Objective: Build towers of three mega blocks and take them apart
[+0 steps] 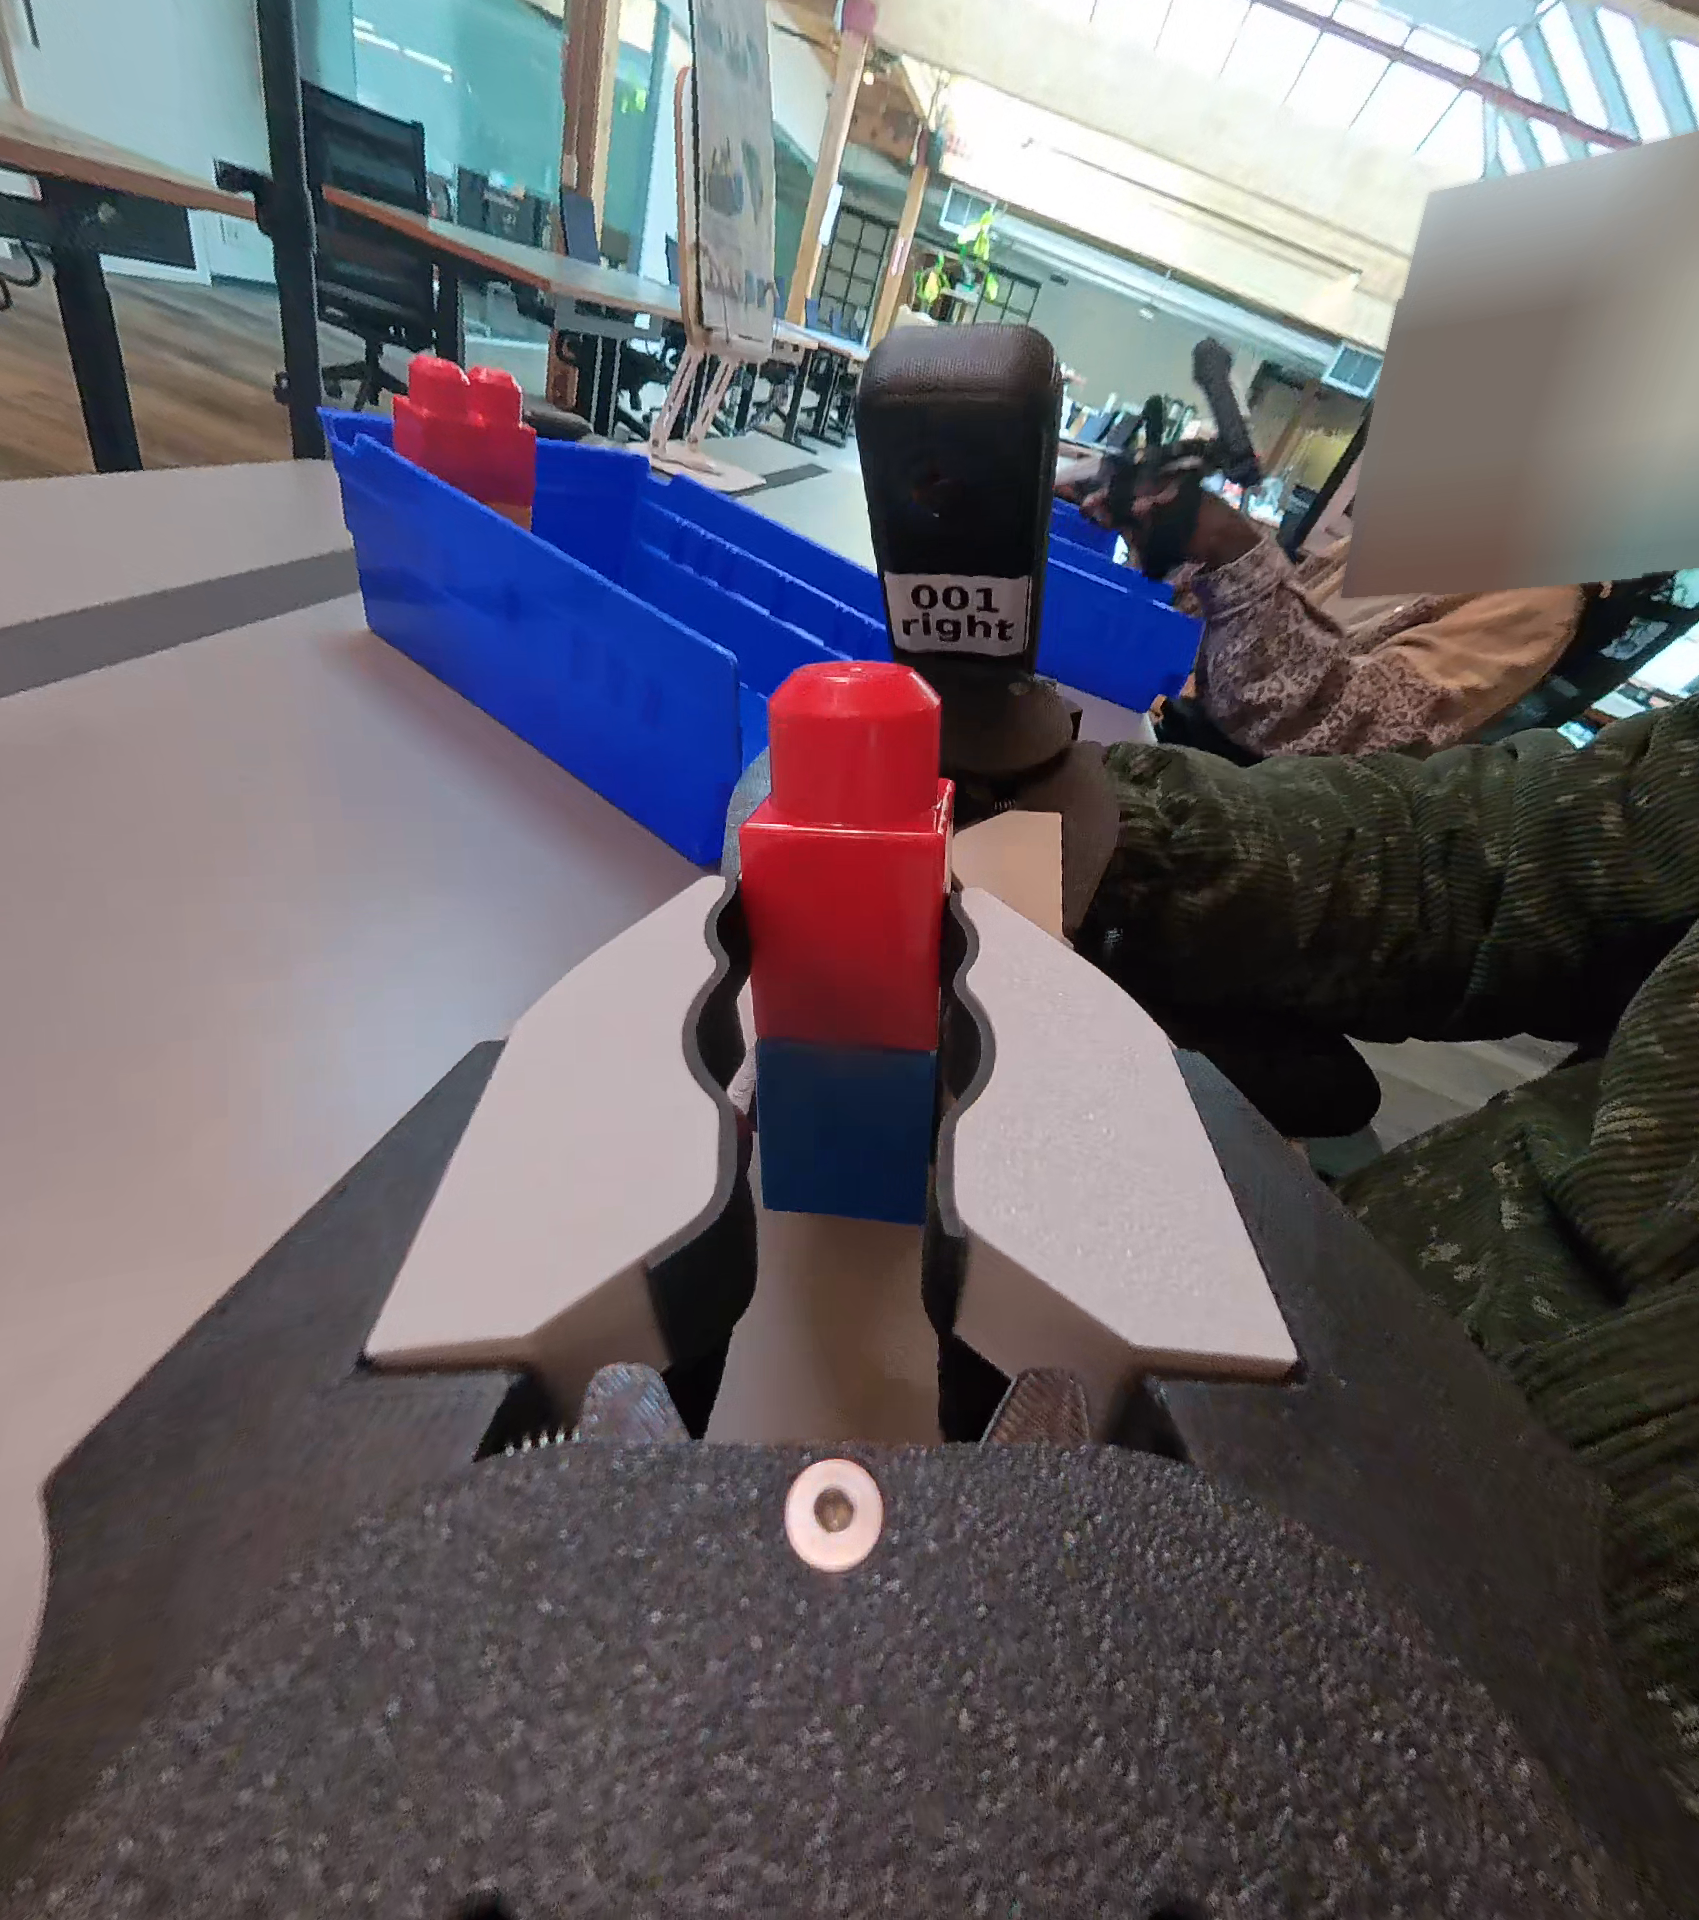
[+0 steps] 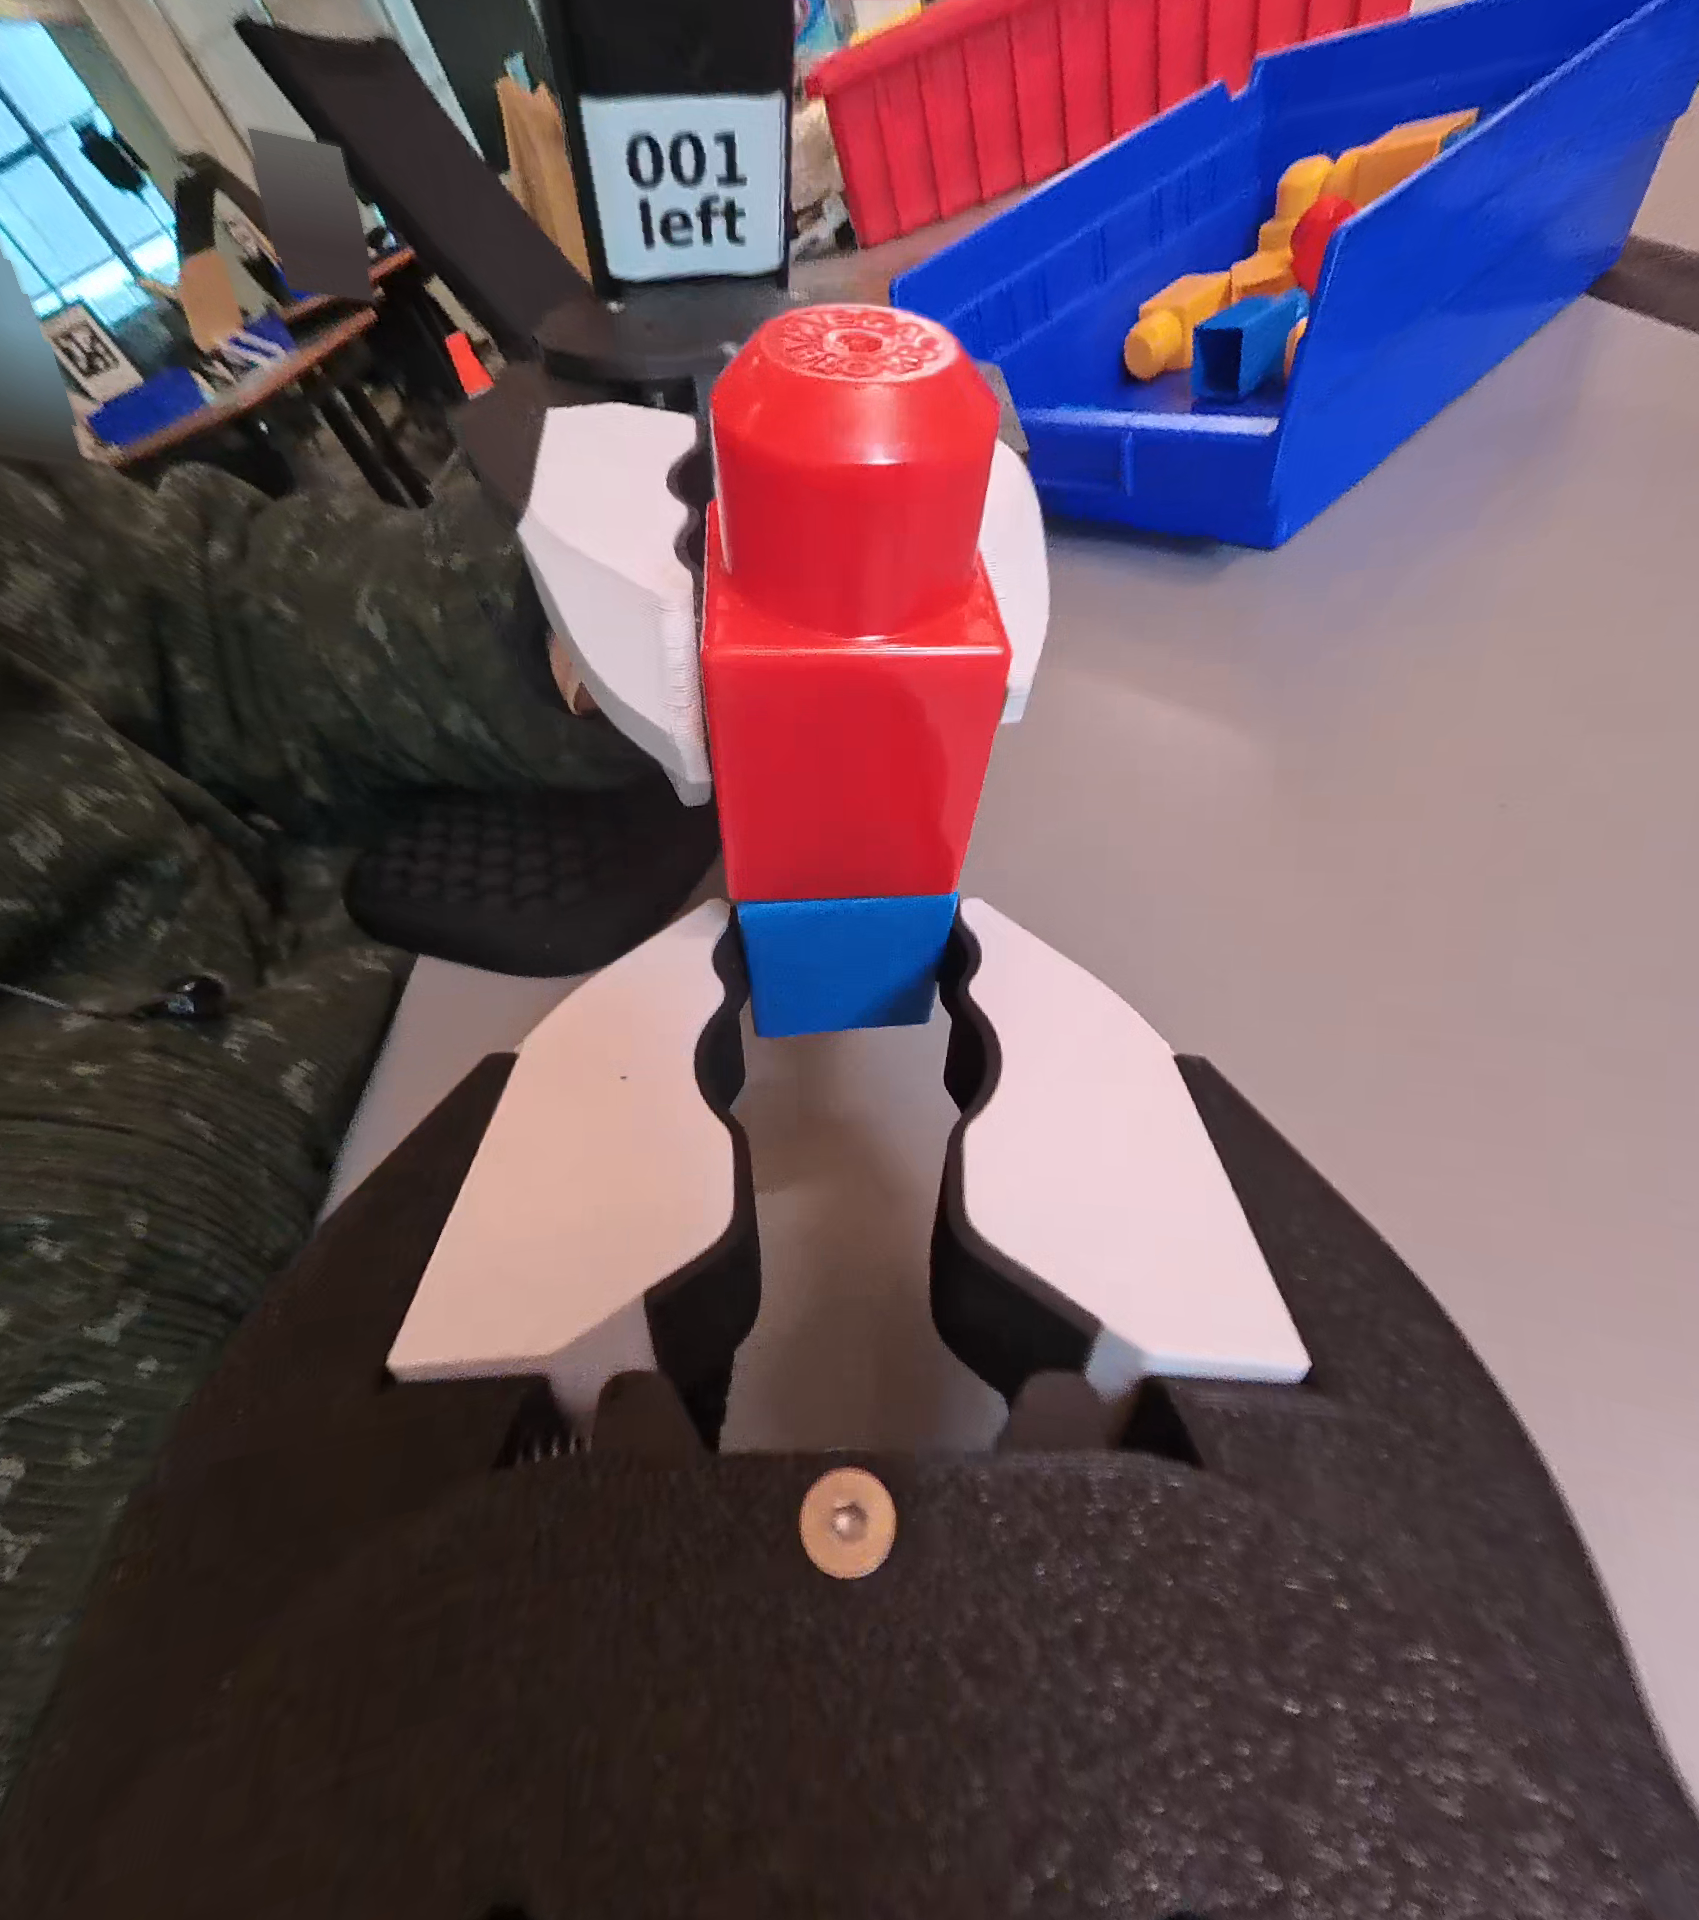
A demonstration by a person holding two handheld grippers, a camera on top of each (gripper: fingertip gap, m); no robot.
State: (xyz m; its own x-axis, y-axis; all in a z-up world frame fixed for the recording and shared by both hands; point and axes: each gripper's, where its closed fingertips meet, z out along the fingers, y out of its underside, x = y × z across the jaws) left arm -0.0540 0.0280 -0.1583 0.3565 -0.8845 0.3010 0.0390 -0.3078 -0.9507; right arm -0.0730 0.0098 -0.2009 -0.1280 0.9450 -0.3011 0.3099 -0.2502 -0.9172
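Left wrist view: left claw clamped the red block at centre frame, blue block stuck under it, above the desk. Blue bin upper left held a red stack.

Right wrist view: right claw clamped the blue block; red block on top, centre. Bin upper right held loose blocks.

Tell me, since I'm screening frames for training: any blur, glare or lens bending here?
Left wrist view: sharp red block, bright skylight glare upper right, table edges bowed by the wide lens. Right wrist view: glossy highlights on the block, soft blurred sleeve at left.
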